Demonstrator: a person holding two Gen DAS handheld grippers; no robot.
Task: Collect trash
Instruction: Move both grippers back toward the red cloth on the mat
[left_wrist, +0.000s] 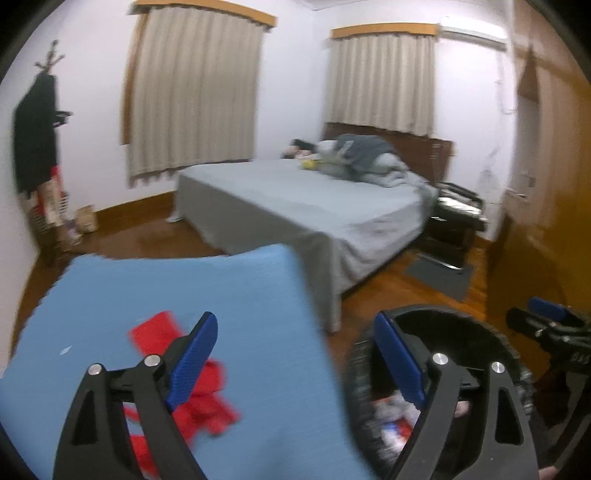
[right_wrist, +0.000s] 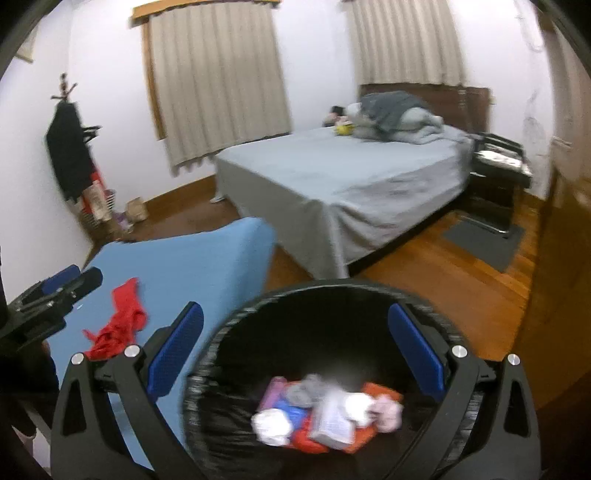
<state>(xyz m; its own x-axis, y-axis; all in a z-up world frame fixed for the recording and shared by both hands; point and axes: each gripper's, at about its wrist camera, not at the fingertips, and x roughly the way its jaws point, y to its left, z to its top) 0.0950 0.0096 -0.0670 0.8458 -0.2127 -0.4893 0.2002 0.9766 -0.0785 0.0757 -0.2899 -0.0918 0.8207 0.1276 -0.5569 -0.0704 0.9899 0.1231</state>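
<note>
Jaws, left gripper (left_wrist: 295, 365): spread wide, nothing between the blue pads, hanging over the gap between blue surface and bin.
Jaws, right gripper (right_wrist: 295, 354): spread wide, empty, straddling the bin's opening from above without touching the rim.
Trash bin (right_wrist: 236, 325): round, black, dark liner inside, standing on the floor just beside the right edge of the blue surface.
Trash (right_wrist: 325, 417): heaped at the bottom of the bin; white crumpled paper, pink and grey wads, a blue scrap, orange-red wrapping, a pale printed sheet; details blurred.
Blue surface (left_wrist: 207, 295): flat light-blue top, corner pointing toward the bed, zigzag cut along the far left edge.
Red scraps (right_wrist: 118, 321): crumpled red material lying on the blue surface near its front, left of the bin, under the left gripper's left pad in the left wrist view.
Floor (right_wrist: 461, 288): polished brown wood, a grey mat (right_wrist: 484, 240) at the right.
Bed (left_wrist: 314, 206): grey sheet, bunched bedding and small items at the head end, dark headboard behind.
Far wall: two windows with closed beige curtains (left_wrist: 195, 92).
Left corner: coat stand (left_wrist: 40, 122) hung with dark clothing.
</note>
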